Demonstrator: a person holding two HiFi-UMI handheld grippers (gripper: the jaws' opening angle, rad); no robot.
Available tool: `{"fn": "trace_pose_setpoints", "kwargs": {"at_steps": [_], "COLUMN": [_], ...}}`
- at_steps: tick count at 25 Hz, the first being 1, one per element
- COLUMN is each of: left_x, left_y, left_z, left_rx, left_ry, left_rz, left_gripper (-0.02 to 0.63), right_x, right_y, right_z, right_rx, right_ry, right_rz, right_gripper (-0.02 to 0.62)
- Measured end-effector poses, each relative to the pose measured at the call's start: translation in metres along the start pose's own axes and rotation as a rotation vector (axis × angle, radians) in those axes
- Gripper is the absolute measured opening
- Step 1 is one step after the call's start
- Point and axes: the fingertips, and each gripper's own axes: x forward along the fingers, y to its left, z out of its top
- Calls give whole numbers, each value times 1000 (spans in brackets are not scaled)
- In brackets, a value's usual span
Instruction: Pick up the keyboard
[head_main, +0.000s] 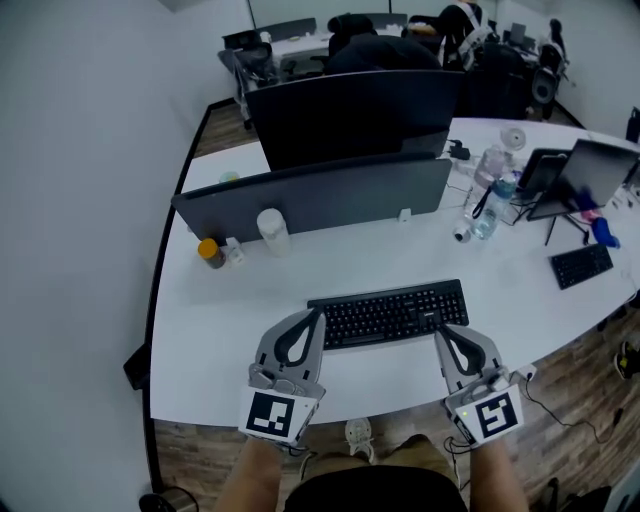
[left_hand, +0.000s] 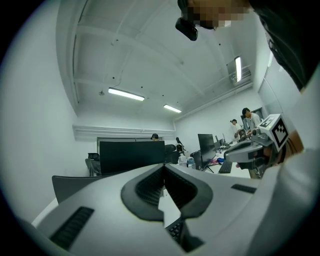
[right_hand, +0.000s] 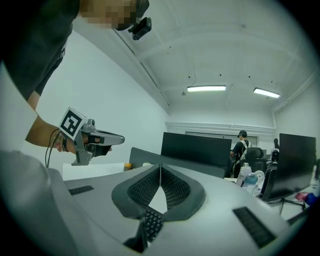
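A black keyboard (head_main: 390, 312) lies flat on the white desk (head_main: 230, 330), near its front edge. My left gripper (head_main: 319, 313) is shut with nothing between its jaws, its tip at the keyboard's left end. My right gripper (head_main: 439, 331) is also shut and empty, its tip at the keyboard's right front corner. Contact at either end cannot be told. In the left gripper view the closed pads (left_hand: 150, 187) meet above a few keys of the keyboard (left_hand: 175, 231). The right gripper view shows the same: joined pads (right_hand: 172, 187) over the keyboard (right_hand: 152, 225).
A grey divider panel (head_main: 320, 195) and a dark monitor (head_main: 350, 115) stand behind the keyboard. An orange-lidded jar (head_main: 210, 252) and a white cup (head_main: 272, 230) sit at the back left. Bottles (head_main: 490, 205), a small screen (head_main: 600, 170) and a second keyboard (head_main: 582, 265) are at the right.
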Motion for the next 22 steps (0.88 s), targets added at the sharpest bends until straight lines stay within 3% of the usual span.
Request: {"fn": "trace_pose_setpoints", "kwargs": {"at_steps": [12,22], "left_x": [21,43], "left_y": [12,5], "left_z": [-28,-40], "left_rx": [-17,30], "left_ry": [32,68], "left_rz": [-37,-14], "left_gripper": [9,9], "right_x": [16,34], "right_y": [-17,-42], "right_z": [-14,-27], "right_rx": [1,18], "right_ry": [63,53], "right_rz": [-54,2], "right_gripper": [32,32]}}
